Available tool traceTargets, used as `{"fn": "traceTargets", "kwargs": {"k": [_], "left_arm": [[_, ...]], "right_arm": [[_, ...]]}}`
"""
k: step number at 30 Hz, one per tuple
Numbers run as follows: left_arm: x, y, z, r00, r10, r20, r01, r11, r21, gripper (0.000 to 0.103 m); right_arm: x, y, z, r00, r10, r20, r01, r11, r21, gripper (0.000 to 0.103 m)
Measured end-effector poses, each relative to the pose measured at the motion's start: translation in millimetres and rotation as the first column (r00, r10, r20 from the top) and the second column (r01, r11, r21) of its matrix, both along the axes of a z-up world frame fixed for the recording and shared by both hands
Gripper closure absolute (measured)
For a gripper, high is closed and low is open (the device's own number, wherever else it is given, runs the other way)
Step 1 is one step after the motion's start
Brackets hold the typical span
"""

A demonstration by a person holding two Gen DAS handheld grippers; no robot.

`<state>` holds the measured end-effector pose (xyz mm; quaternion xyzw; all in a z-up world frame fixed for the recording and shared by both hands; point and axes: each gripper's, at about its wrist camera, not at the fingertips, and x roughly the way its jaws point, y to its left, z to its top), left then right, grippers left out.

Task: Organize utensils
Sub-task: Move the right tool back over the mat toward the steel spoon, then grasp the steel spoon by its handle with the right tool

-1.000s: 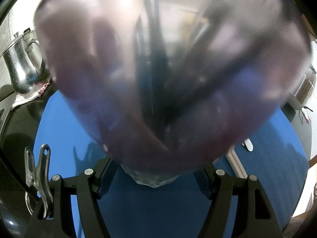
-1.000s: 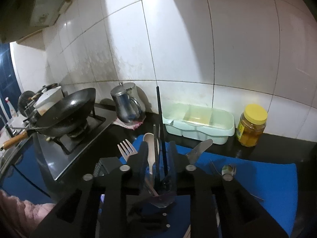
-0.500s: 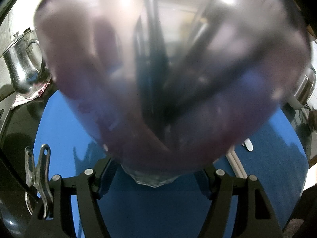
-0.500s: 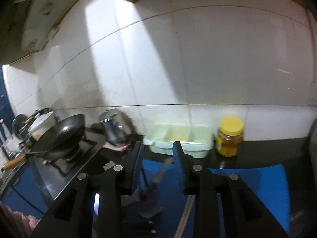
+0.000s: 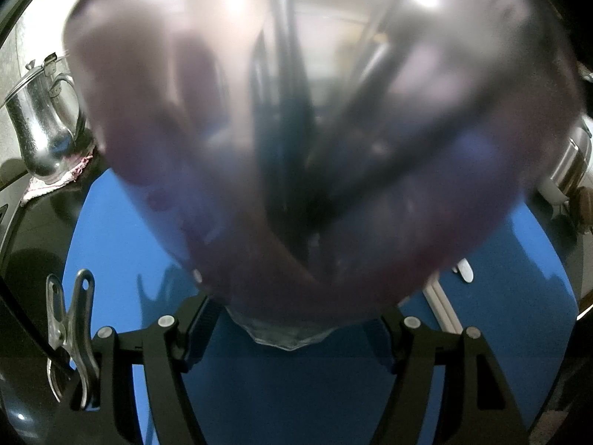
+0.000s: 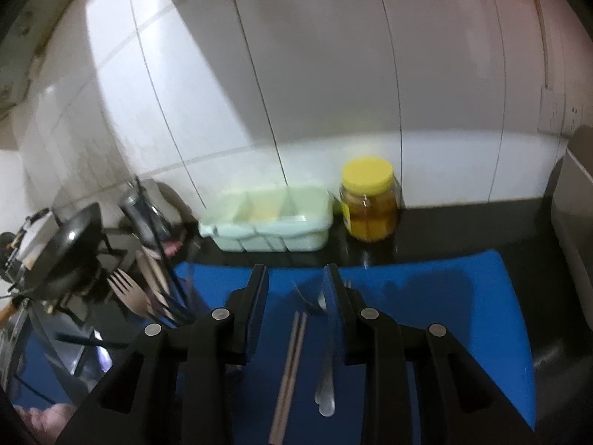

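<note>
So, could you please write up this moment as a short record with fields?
surface: blue mat on a dark counter
left gripper: shut on the translucent cup, which holds utensils
right gripper: jaws open, empty, above the mat
left on mat: chopsticks and metal utensils, lying flat
in cup: wooden fork and dark sticks, upright
at wall: pale green tray, yellow-lidded jar
also: steel jug, wok
</note>
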<state>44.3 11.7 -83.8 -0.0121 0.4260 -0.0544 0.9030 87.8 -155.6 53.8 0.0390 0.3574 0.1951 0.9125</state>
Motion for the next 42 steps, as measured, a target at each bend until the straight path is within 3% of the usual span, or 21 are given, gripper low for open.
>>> {"fn": "traceTargets", "kwargs": {"k": [15,32,36,38,42], "left_arm": [[0,0,0,1.000,0.000,0.000,0.000,1.000,0.000,0.029],[-1,-1,0,1.000,0.000,0.000,0.000,1.000,-0.001,0.029],[-1,2,0,1.000,0.000,0.000,0.000,1.000,-0.001,0.029],[-1,-1,0,1.000,0.000,0.000,0.000,1.000,-0.001,0.029],[-1,2,0,1.000,0.000,0.000,0.000,1.000,-0.001,0.029]], "right_arm": [[27,9,-73,0.981,0.022,-0.191,-0.043,0.994,-0.105,0.072],[55,25,-121,0.954,0.027,-0.297,-0.099,0.968,-0.232,0.072],[57,31,-128,0.954,0.021,-0.300,-0.106,0.958,-0.268,0.081],[58,33,-131,0.954,0.016,-0.299,-0.106,0.953,-0.286,0.090],[58,33,-130,0.958,0.014,-0.285,-0.104,0.948,-0.302,0.095]]}}
